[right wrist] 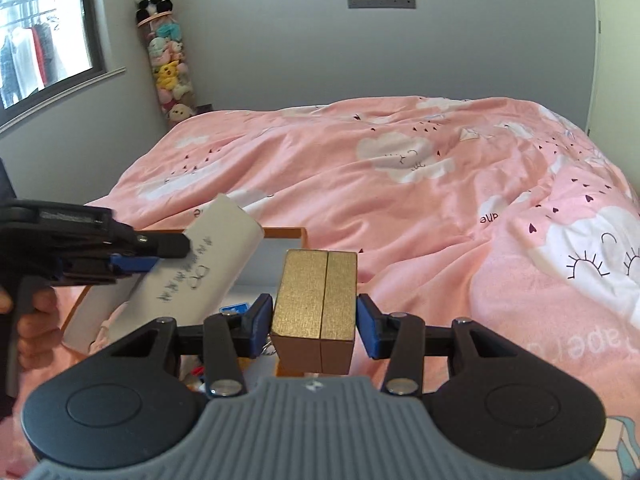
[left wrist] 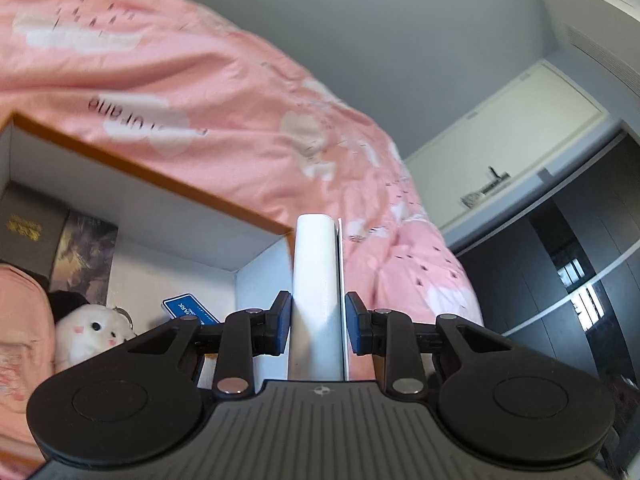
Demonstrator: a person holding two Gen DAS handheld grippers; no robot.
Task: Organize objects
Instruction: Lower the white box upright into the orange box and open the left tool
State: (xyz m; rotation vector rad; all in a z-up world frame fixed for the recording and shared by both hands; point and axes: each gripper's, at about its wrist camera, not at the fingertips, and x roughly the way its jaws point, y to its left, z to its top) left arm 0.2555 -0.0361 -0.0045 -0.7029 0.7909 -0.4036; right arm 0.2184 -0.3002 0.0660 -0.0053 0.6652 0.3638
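Left tongs (left wrist: 316, 326) pinch white box (left wrist: 316, 280); right tongs (right wrist: 314, 322) clamp gold box (right wrist: 316, 300) above bin (left wrist: 160, 184). Tilted grips could slip, dropping boxes onto bed (right wrist: 400, 200).

Daylight was seen coming in from the window (right wrist: 44, 36) at the upper left of the right wrist view, and the room was lit evenly and softly, nothing harsh. The grey wall (right wrist: 280, 52) was rendered flat, with no glare. Only soft shadows were cast in the folds of the pink duvet (right wrist: 400, 200). In the left wrist view the duvet (left wrist: 140, 80) was smeared by motion blur, its printed lettering left fuzzy, and the plush toy (left wrist: 92, 332) inside the box looked soft too. Bright reflections were caught on the dark wardrobe doors (left wrist: 572, 280). Heavy fisheye bending was visible at the edges, with black corners.
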